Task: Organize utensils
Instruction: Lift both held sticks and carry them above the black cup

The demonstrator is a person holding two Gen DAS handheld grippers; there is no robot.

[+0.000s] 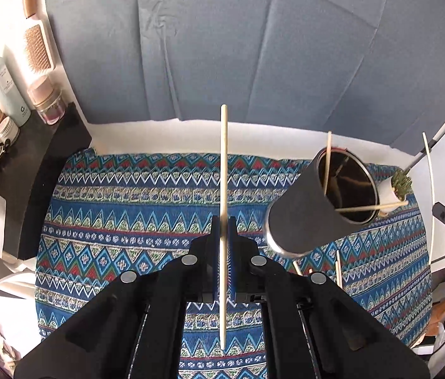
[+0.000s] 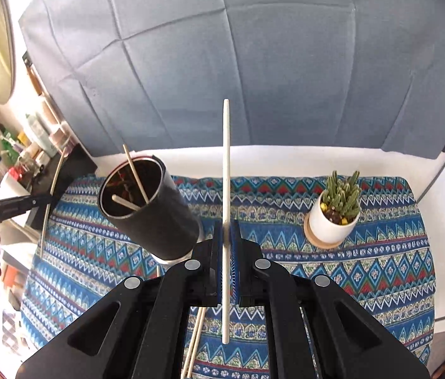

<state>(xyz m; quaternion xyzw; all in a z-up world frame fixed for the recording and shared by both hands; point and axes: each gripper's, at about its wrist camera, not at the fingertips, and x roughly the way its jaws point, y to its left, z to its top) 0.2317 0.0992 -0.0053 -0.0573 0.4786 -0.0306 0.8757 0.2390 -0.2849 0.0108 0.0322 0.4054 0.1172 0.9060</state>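
Note:
A black cylindrical holder (image 1: 314, 202) stands on the patterned cloth (image 1: 134, 195) with two chopsticks (image 1: 327, 164) leaning inside it; it also shows in the right wrist view (image 2: 156, 208). My left gripper (image 1: 224, 221) is shut on a pale wooden chopstick (image 1: 223, 164), held upright left of the holder. My right gripper (image 2: 227, 224) is shut on a white chopstick (image 2: 226, 158), held upright right of the holder. More chopsticks lie on the cloth near the holder's base (image 1: 337, 267) and under my right gripper (image 2: 195, 344).
A small cactus in a white pot (image 2: 336, 218) stands on a wooden coaster at the right of the cloth. A dark shelf with bottles and jars (image 1: 11, 107) is at the left. A blue backdrop (image 1: 254, 47) hangs behind the table.

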